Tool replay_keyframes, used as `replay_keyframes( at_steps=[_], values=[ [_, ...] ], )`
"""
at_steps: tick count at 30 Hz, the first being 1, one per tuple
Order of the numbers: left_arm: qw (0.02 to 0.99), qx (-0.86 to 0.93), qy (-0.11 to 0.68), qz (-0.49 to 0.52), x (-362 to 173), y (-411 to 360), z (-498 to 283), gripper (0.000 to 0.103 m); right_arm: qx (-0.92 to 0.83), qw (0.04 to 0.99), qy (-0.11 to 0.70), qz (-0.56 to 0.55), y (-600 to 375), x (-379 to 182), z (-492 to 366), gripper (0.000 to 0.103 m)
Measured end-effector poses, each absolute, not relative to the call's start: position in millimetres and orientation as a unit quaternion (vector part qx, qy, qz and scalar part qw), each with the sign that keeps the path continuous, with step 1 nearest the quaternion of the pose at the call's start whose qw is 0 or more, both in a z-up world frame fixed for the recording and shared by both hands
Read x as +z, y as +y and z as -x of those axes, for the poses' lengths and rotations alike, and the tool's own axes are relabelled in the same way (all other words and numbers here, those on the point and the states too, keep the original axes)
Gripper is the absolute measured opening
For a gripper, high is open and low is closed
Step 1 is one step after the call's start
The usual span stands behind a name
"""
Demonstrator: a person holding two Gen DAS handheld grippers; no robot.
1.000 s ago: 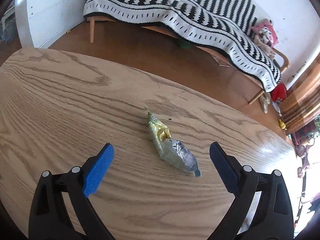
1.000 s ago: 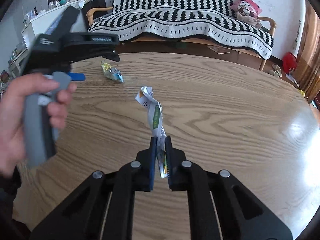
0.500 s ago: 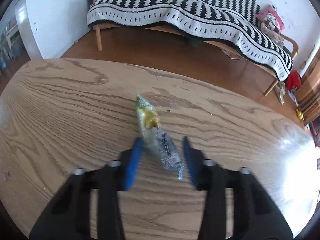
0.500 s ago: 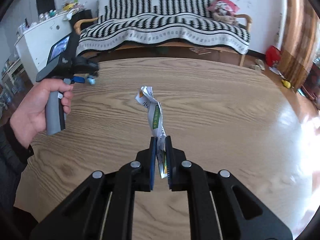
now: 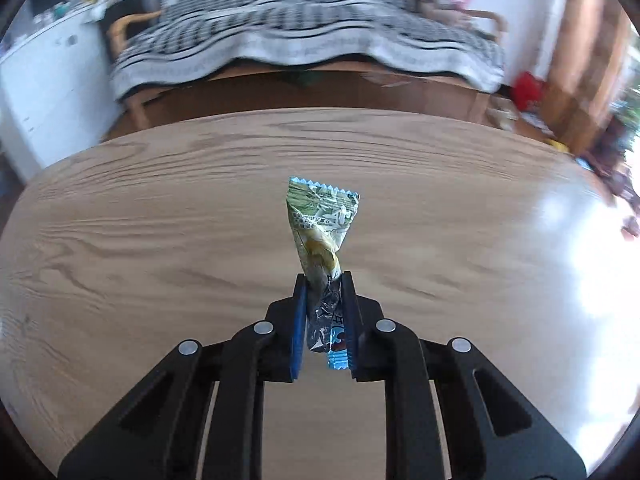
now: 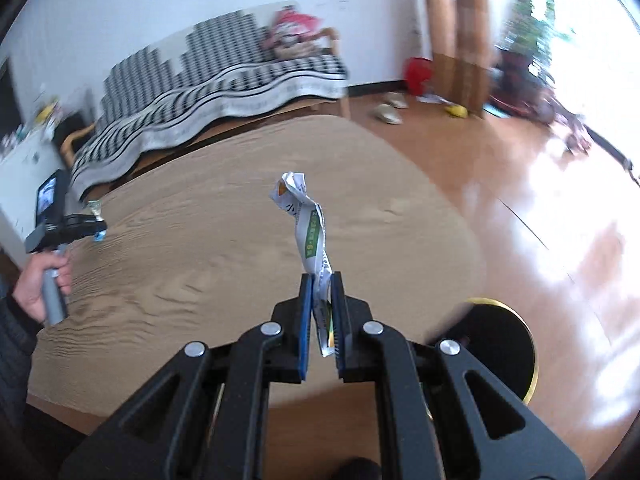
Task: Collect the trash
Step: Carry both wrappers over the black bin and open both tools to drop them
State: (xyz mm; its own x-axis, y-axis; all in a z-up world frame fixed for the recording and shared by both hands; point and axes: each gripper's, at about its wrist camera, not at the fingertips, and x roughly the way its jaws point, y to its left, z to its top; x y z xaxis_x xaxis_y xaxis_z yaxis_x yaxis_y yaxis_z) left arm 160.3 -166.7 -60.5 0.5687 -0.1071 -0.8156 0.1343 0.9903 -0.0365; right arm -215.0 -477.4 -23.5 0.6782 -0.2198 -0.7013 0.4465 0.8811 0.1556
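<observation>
My left gripper (image 5: 323,280) is shut on a green and yellow snack wrapper (image 5: 320,220) with a silver and blue tail, held up above the wooden table (image 5: 160,220). My right gripper (image 6: 321,280) is shut on a crumpled white and green paper wrapper (image 6: 308,224), held above the table's near right edge (image 6: 400,184). The left gripper (image 6: 94,226) with its wrapper also shows at the far left in the right wrist view, in a hand.
A black bin with a gold rim (image 6: 504,344) stands on the floor below the right gripper, beside the table. A sofa with a black and white striped blanket (image 5: 304,40) stands beyond the table. A white cabinet (image 5: 44,92) is at left.
My left gripper closed on the snack wrapper and lifted it off the table. My right gripper swung to the right with its paper wrapper, bringing the black bin into view.
</observation>
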Motion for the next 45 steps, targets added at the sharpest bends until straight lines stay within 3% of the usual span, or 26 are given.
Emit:
replay_keyframes(
  at_steps=[6, 17, 42, 43, 45],
  values=[
    [0.879, -0.22, 0.419, -0.061, -27, -285, -48, 0.016, -0.275, 0.862, 0.385, -0.185, -560, -63, 284, 0.01],
    [0.782, -0.466, 0.388, -0.147, -43, -471, 126, 0.016, -0.319, 0.812, 0.401, -0.279, -617, -101, 326, 0.01],
    [0.733, -0.516, 0.409, -0.171, -81, -558, 137, 0.016, -0.326, 0.771, 0.441, -0.325, -651, -138, 300, 0.01],
    [0.732, -0.516, 0.409, -0.172, -81, -559, 135, 0.016, -0.326, 0.77, 0.441, -0.326, -652, -138, 300, 0.011],
    [0.73, -0.518, 0.411, -0.173, -83, -560, 135, 0.016, -0.33, 0.769, 0.44, -0.326, -651, -138, 301, 0.023]
  ],
)
